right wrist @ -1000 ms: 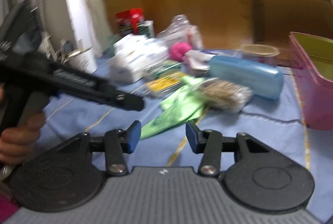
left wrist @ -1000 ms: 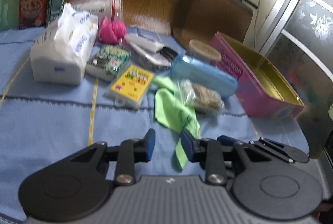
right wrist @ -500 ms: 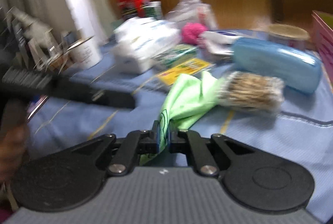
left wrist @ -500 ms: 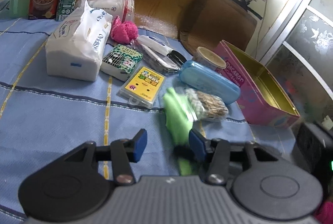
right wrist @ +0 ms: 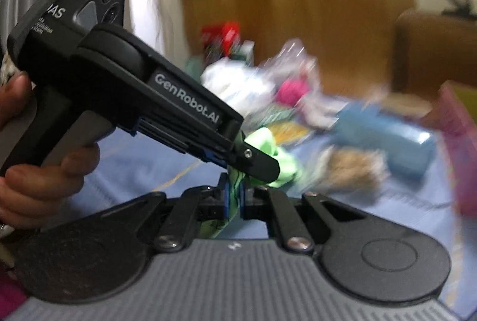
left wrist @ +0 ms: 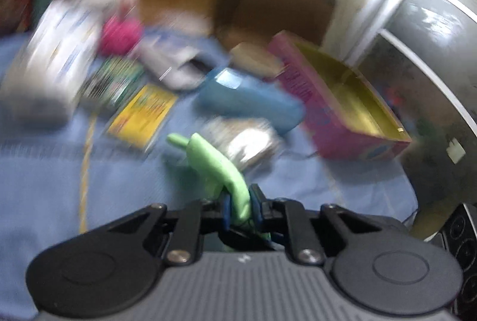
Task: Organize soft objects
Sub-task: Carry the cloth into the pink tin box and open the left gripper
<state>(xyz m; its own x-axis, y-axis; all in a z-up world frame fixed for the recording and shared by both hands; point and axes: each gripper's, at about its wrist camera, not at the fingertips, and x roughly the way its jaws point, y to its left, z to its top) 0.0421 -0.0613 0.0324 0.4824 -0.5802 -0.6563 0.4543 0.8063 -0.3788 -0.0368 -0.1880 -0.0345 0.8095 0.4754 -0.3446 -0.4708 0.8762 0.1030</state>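
Above blue mat: L tool (left wrist: 241,209) now pinching green cloth (left wrist: 219,163) too; R tool (right wrist: 234,198) still clamped.

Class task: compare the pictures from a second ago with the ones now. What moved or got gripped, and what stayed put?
Both claws were open a second ago. The right claw shut on the green cloth first; the left claw has now shut on it too, and the cloth has risen off the blue sheet between them. The pink box, blue case and other clutter stayed in place.
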